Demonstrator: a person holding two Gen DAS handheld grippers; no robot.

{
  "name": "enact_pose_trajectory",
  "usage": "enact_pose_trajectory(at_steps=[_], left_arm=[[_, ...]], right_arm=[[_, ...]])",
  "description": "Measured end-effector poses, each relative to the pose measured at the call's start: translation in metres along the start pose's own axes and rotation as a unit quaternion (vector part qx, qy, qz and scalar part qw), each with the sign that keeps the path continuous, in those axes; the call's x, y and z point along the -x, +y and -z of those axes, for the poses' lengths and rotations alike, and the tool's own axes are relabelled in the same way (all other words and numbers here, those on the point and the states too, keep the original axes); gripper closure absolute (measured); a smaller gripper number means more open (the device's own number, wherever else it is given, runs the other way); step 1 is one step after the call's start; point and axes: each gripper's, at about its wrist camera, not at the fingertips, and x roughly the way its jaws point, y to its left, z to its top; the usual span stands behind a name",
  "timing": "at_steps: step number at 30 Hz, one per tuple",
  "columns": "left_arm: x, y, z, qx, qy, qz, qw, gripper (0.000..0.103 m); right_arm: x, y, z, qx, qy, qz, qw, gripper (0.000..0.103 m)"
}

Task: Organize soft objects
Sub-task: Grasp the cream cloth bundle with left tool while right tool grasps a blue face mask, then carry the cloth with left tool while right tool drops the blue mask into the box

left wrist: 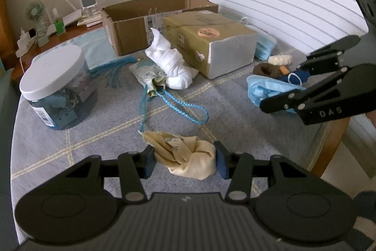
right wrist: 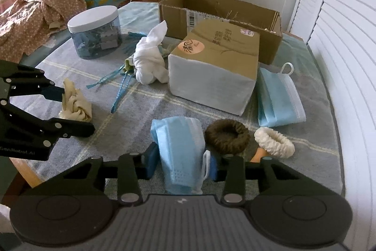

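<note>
My left gripper (left wrist: 184,162) is shut on a crumpled beige cloth (left wrist: 185,154), low over the grey tablecloth; it also shows at the left of the right wrist view (right wrist: 75,102). My right gripper (right wrist: 182,162) is shut on a folded blue face mask (right wrist: 181,147), seen in the left wrist view (left wrist: 268,88) at the right. A knotted white cloth (left wrist: 171,62) lies mid-table beside a small patterned pouch with blue cord (left wrist: 155,84). A brown scrunchie (right wrist: 226,135) and a cream scrunchie (right wrist: 273,142) lie just beyond the right gripper. Another blue mask (right wrist: 278,100) lies to the right.
An open cardboard box (left wrist: 150,22) stands at the back, with a wrapped tissue pack (right wrist: 213,67) in front of it. A blue jar with a white lid (left wrist: 56,88) stands at the left. The table's wooden edge (left wrist: 333,145) is at the right. Shutters line the right wall.
</note>
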Motion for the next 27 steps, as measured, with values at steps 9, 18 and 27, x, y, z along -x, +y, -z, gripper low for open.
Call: enact_pose_trajectory(at_steps=[9, 18, 27], left_arm=[[0.001, 0.006, -0.001, -0.002, 0.004, 0.019, 0.9998, 0.066], [0.020, 0.008, -0.012, 0.006, -0.019, 0.028, 0.9994, 0.070], [0.035, 0.015, -0.032, 0.014, -0.042, 0.023, 0.9987, 0.070]], right_arm=[[0.010, 0.003, -0.002, 0.002, -0.007, -0.010, 1.000, 0.061], [0.029, 0.004, -0.015, 0.009, -0.027, -0.021, 0.999, 0.061], [0.052, -0.004, -0.044, 0.017, -0.067, -0.006, 0.998, 0.061]])
